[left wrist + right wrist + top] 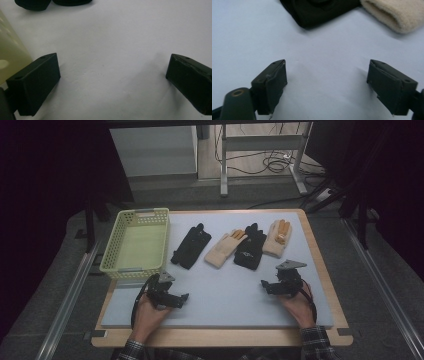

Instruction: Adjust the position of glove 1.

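Both my grippers rest low on the grey mat point(225, 285), jaws spread wide and empty: left gripper point(184, 298) at 7 o'clock, right gripper point(264, 284) at 5. At 10 o'clock sits the yellow basket point(114, 251). Four gloves line 12 o'clock: black glove point(191, 246), cream glove point(224, 248), second black glove point(251, 246), orange-tipped cream glove point(277, 238).

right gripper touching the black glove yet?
Apart. In the right gripper view, bare mat lies between the open right gripper and the black glove; the high view shows the same gap.
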Motion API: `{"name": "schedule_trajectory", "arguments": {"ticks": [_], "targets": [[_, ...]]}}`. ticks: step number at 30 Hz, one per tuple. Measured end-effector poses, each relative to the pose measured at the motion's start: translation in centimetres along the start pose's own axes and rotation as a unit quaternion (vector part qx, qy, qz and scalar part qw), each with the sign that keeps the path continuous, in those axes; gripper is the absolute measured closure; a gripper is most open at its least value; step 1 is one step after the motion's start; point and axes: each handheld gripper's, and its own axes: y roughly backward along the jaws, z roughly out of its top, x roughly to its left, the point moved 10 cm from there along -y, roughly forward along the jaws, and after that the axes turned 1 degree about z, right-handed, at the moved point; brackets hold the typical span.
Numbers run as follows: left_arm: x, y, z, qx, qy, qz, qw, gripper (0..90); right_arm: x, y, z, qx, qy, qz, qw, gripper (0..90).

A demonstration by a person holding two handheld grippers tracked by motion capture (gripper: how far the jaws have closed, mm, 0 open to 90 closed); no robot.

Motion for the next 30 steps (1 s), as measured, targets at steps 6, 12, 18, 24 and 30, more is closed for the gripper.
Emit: {"name": "schedule_trajectory", "arguments": {"ticks": [6,12,18,24,30], "targets": [[0.01,0.0,0.0,0.0,0.0,0.0,1.0,0.0,-0.03,-0.04,-0.01,0.0,-0.002,0.0,1.0,14.8],[0.01,-0.01,0.0,-0.001,0.0,0.0,1.0,0.0,-0.03,-0.04,-0.02,0.0,-0.002,0.0,1.0,14.8],[0.02,-0.01,0.0,-0.001,0.0,0.0,1.0,0.0,-0.02,-0.03,-0.03,0.003,-0.003,0.001,1.0,14.9],[0.02,-0.01,0.0,-0.001,0.001,0.0,1.0,0.0,-0.03,-0.04,-0.03,0.005,-0.003,0.001,1.0,14.8],[0.01,-0.01,0.0,-0.001,0.0,0.0,1.0,0.0,-0.04,-0.05,0.09,0.007,-0.011,-0.002,0.9999,15.5]]}}
